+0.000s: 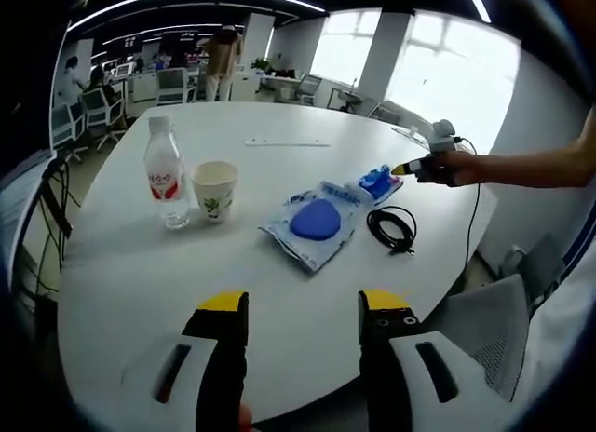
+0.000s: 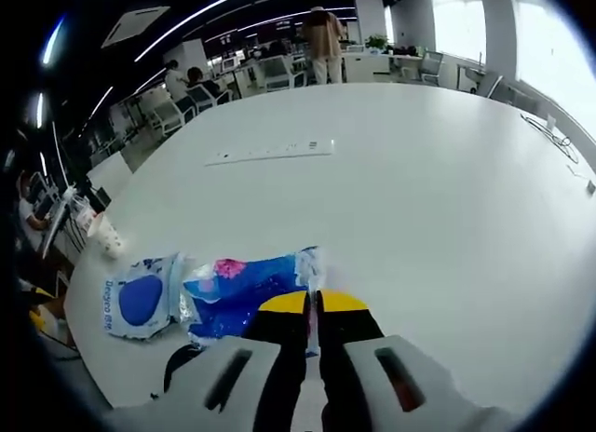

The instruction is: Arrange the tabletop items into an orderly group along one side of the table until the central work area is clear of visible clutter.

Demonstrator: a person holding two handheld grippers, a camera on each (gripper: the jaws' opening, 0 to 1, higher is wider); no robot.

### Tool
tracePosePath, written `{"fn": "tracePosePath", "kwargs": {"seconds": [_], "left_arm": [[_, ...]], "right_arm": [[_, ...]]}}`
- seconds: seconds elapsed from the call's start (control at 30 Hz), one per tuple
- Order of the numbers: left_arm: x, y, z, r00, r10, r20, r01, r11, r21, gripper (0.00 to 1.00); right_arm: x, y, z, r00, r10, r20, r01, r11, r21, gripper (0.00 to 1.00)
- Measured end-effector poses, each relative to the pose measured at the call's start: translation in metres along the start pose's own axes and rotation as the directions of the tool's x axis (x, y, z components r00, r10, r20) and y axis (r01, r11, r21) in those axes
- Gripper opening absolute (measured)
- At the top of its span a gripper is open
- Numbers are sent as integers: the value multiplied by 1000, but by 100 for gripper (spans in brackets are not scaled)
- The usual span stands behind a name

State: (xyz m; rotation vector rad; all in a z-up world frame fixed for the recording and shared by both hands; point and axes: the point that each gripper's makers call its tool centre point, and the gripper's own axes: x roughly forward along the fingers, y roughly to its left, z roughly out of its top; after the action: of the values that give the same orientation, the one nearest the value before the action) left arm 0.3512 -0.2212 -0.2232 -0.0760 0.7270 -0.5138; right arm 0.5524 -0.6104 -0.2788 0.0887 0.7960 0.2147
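I held the right tool (image 2: 313, 306) clamped on the blue packet (image 2: 244, 290); left tool (image 1: 303, 306) stood apart. Lift it clear before moving.

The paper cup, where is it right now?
In the left gripper view the paper cup stands upright on the white table, just right of the water bottle, left of the blue packet.

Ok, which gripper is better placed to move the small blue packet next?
Right. The right gripper is shut on the small blue packet's edge; the left gripper hangs open, apart from it.
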Motion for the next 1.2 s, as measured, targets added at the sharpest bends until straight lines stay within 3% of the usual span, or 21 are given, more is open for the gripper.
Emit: {"fn": "tracePosePath", "kwargs": {"seconds": [0.5,1.2], "left_arm": [[4,2,0,1000,7,-20,-7,1000,4,47],[14,4,8,1000,-3,-20,3,1000,6,47]], "right_arm": [[-7,7,-14,1000,-7,-18,7,999,43,1],[-5,3,-16,999,-5,-39,7,999,34,4]]}}
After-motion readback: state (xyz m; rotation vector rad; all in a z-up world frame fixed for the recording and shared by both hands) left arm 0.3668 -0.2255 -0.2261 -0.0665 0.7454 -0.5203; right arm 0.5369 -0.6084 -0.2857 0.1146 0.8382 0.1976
